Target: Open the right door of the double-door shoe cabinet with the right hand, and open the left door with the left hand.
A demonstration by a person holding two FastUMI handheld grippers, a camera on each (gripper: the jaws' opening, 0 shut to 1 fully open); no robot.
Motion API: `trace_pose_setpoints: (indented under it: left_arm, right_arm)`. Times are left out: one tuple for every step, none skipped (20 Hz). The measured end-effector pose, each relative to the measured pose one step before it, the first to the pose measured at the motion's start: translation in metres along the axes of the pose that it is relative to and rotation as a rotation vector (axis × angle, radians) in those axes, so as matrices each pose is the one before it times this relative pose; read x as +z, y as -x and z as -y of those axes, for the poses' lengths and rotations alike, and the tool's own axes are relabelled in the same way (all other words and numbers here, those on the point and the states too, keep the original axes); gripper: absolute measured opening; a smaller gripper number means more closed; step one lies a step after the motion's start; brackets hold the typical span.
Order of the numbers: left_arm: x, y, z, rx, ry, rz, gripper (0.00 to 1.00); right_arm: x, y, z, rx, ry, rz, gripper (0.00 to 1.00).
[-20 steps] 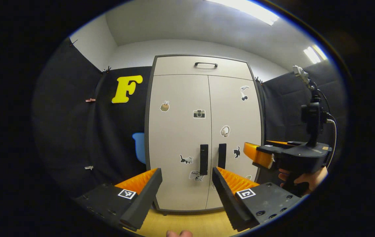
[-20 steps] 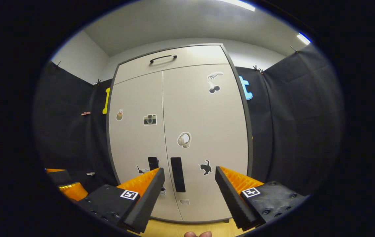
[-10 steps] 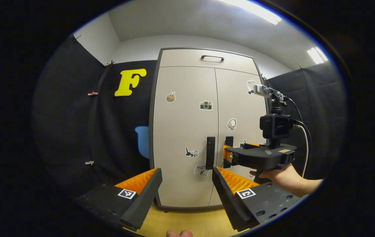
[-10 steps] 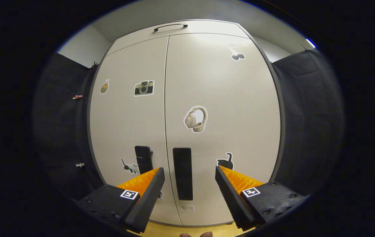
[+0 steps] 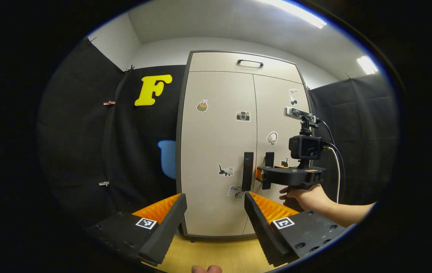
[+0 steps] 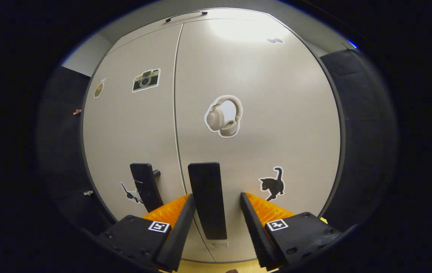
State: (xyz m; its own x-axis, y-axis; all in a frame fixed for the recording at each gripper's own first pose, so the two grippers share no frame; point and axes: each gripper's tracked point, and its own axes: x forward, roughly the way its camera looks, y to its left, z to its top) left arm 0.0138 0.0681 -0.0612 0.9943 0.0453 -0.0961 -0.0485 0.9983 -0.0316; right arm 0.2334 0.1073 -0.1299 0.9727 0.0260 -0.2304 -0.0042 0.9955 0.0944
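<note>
Right tool (image 6: 214,212) has its fingers apart, straddling the right door handle (image 6: 207,199), not pinching it yet as far as I can tell. Left tool (image 5: 216,212) hangs back from the shoe cabinet (image 5: 238,151), fingers also spread with nothing between them, roughly lined up with the left door handle (image 5: 247,170). Both doors look shut, and the cabinet stands on the floor against the booth wall. My guess is the doors are stiff, light panels on hinges and the handles are rigid bars, so clamp mid-bar and pull out in an arc. The smooth bar might slip.
</note>
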Motion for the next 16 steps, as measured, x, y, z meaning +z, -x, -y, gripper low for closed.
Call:
trace_pose_setpoints:
  left_arm:
    - [-0.00028, -0.00057, -0.00094, -0.00011, 0.00183, -0.00116, 0.95]
    - [0.00053, 0.00035, -0.00015, 0.00025, 0.00068, 0.00083, 0.95]
    - [0.00085, 0.00102, -0.0002, 0.00045, 0.00162, 0.00325, 0.95]
    - [0.00151, 0.00123, 0.00028, 0.00071, 0.00334, 0.00339, 0.95]
    - [-0.00035, 0.0012, -0.00057, 0.00092, 0.00393, 0.00157, 0.95]
    - [-0.00015, 0.00152, -0.00056, 0.00145, 0.00307, 0.00012, 0.95]
    - [-0.00081, 0.00207, -0.00064, 0.00222, 0.00108, -0.00075, 0.95]
    - [-0.00032, 0.00204, -0.00119, 0.00483, 0.00057, -0.00041, 0.95]
    - [-0.00116, 0.00321, -0.00058, 0.00345, 0.0022, -0.00193, 0.95]
    - [0.00007, 0.00243, -0.0004, 0.00341, 0.00341, -0.00154, 0.95]
    - [-0.0005, 0.00257, 0.00017, 0.00219, 0.00353, -0.00141, 0.95]
    - [0.00076, 0.00234, -0.00039, 0.00306, 0.00119, 0.00035, 0.95]
    - [0.00019, 0.00259, -0.00144, 0.00618, -0.00147, 0.00128, 0.95]
    - [0.00128, 0.00302, -0.00194, 0.00821, -0.00127, 0.00367, 0.95]
    - [0.00013, 0.00138, -0.00101, 0.00693, 0.00093, -0.00004, 0.95]
    - [-0.00018, 0.0021, -0.00039, 0.0062, 0.00346, -0.00059, 0.95]
  right_arm:
    - [-0.00285, -0.00086, -0.0036, 0.00327, -0.00237, -0.01418, 0.67]
    - [-0.00415, 0.00169, -0.0013, -0.00764, 0.01078, -0.01583, 0.5]
    - [-0.00555, -0.00339, -0.00101, -0.00732, 0.0231, -0.02506, 0.45]
    - [-0.00439, 0.00047, 0.00004, -0.00985, 0.03635, -0.00932, 0.51]
    - [-0.00003, 0.00003, -0.00014, -0.01064, 0.04834, 0.01016, 0.46]
    - [0.00036, -0.00336, 0.00286, -0.01582, 0.01211, 0.00386, 0.47]
    - [-0.00101, 0.0025, -0.00172, -0.00164, -0.02293, -0.00017, 0.31]
    - [0.00087, 0.00057, 0.00214, -0.00504, -0.03005, -0.00684, 0.35]
    - [-0.00177, -0.00186, -0.0003, 0.00197, -0.01231, -0.00604, 0.31]
    - [0.00227, 0.00386, -0.0002, 0.00165, 0.00861, -0.00358, 0.21]
    - [-0.00159, -0.00079, 0.00065, -0.00324, 0.00561, 0.00008, 0.21]
    - [0.00019, 0.00087, 0.0009, -0.00166, 0.00088, 0.00909, 0.17]
    - [0.00093, 0.00258, -0.00077, 0.00297, -0.01135, 0.00963, 0.17]
    - [0.00054, 0.00372, 0.00019, 0.00929, -0.00387, 0.00697, 0.17]
    - [0.00084, 0.00359, 0.00044, 0.01361, 0.00245, 0.00776, 0.17]
    - [0.00064, 0.0038, 0.00082, 0.01561, -0.00105, 0.00428, 0.17]
